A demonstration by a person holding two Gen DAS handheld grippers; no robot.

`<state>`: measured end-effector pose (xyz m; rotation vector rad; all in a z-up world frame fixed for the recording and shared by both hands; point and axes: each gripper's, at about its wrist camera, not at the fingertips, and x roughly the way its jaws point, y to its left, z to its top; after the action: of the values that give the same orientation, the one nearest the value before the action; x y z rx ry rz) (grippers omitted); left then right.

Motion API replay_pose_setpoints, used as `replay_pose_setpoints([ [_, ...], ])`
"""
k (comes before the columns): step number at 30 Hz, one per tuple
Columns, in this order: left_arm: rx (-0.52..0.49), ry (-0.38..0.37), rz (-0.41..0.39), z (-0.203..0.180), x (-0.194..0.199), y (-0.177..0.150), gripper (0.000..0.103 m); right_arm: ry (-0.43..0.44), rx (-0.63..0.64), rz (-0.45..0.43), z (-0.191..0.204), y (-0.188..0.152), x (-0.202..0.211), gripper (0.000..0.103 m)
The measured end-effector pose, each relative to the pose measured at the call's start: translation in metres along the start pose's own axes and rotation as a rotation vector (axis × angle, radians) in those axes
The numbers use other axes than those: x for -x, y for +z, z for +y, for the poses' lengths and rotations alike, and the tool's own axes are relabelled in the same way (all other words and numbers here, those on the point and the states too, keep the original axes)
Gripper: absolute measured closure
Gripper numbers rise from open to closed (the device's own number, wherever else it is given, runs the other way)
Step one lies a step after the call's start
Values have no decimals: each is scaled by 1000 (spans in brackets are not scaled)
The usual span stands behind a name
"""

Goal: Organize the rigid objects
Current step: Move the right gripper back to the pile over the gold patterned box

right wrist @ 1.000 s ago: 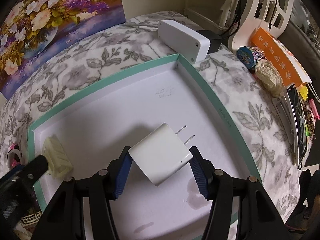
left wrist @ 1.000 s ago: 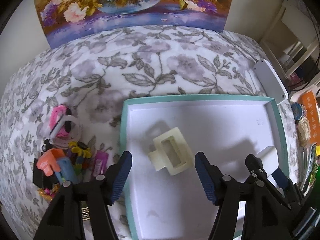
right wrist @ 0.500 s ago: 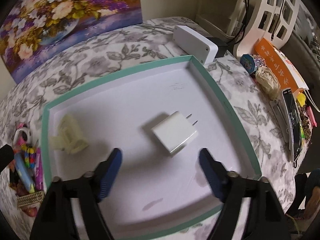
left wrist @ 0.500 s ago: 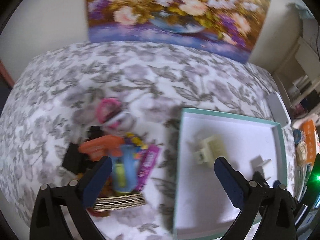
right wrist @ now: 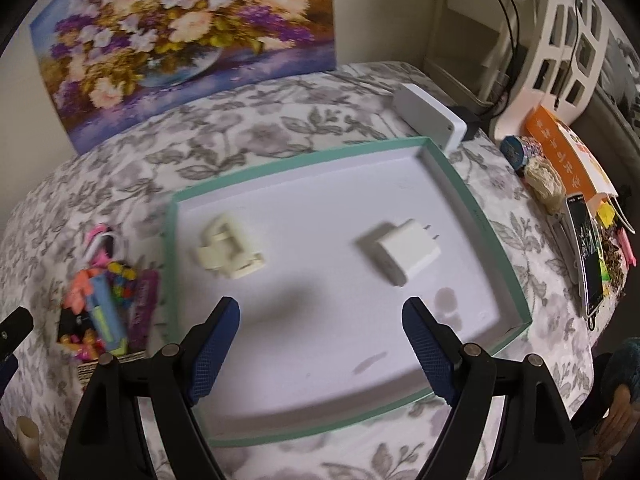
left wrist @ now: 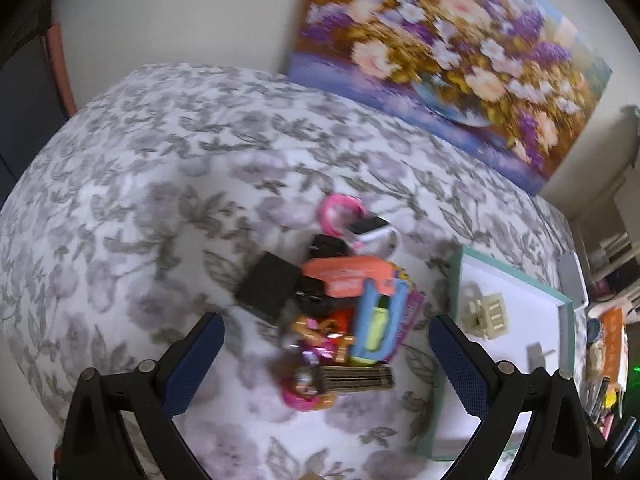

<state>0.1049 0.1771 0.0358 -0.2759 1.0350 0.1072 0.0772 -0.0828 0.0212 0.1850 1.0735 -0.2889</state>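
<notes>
Two objects already lie inside the teal-rimmed tray (left wrist: pixel 460 280) in the left wrist view: a cream plastic clip (left wrist: pixel 486 314) near its left wall and, further right, a white charger (left wrist: pixel 538 354) seen only in part. The left gripper (left wrist: pixel 326 364) hangs above the floral-covered desk (left wrist: pixel 160 168), its jaws spread wide with nothing between them. Between and just beyond the blue pads sits a jumbled pile of small items (left wrist: pixel 340 304), left of the tray and apart from it. In the pile an orange piece (left wrist: pixel 346 276), a black block (left wrist: pixel 266 292), a light-blue case (left wrist: pixel 376 324) and a pink-banded watch (left wrist: pixel 362 224) can be made out; the rest is too blurred to tell. A flower painting (left wrist: pixel 452 52) leans against the wall behind.

In the right wrist view the right gripper (right wrist: pixel 320 350) hovers over the near part of the tray (right wrist: pixel 476 216), jaws wide apart and empty. The clip (right wrist: pixel 230 252) rests in the tray's left half, the charger (right wrist: pixel 402 252) in its right half with its prongs pointing away, the two well apart. The pile (right wrist: pixel 100 296) lies on the desk (right wrist: pixel 280 128) left of the tray. A white box (right wrist: pixel 430 120) sits just beyond the tray's far right corner, and a phone (right wrist: pixel 588 256) lies off to the right.
</notes>
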Motion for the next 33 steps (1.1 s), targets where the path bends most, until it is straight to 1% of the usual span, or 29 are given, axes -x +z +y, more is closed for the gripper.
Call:
replay_pose_setpoints([
  [3, 2, 2, -21, 15, 9, 6, 0, 38, 15, -15, 14, -2, 12, 19],
  [7, 64, 1, -64, 44, 21, 16, 0, 72, 56, -37, 35, -4, 22, 19],
  [10, 86, 13, -92, 60, 28, 20, 0, 118, 77, -24, 51, -6, 22, 19],
  [13, 115, 19, -89, 74, 28, 23, 0, 149, 96, 4, 66, -11, 18, 19],
  [16, 143, 6, -40, 86, 22, 23, 0, 183, 125, 33, 83, -17, 12, 19],
  [17, 148, 12, -16, 89, 18, 22, 0, 197, 131, 42, 88, -19, 10, 19],
  [22, 142, 55, 75, 93, -3, 15, 0, 267, 154, 105, 109, -30, -1, 19],
  [26, 145, 87, 181, 97, -27, 5, 0, 303, 182, 147, 120, -37, -10, 19],
  [29, 160, 117, 245, 101, -43, -3, 0, 327, 197, 175, 126, -42, -16, 19],
  [33, 174, 160, 287, 104, -56, -9, 0, 374, 209, 209, 133, -45, -24, 19],
])
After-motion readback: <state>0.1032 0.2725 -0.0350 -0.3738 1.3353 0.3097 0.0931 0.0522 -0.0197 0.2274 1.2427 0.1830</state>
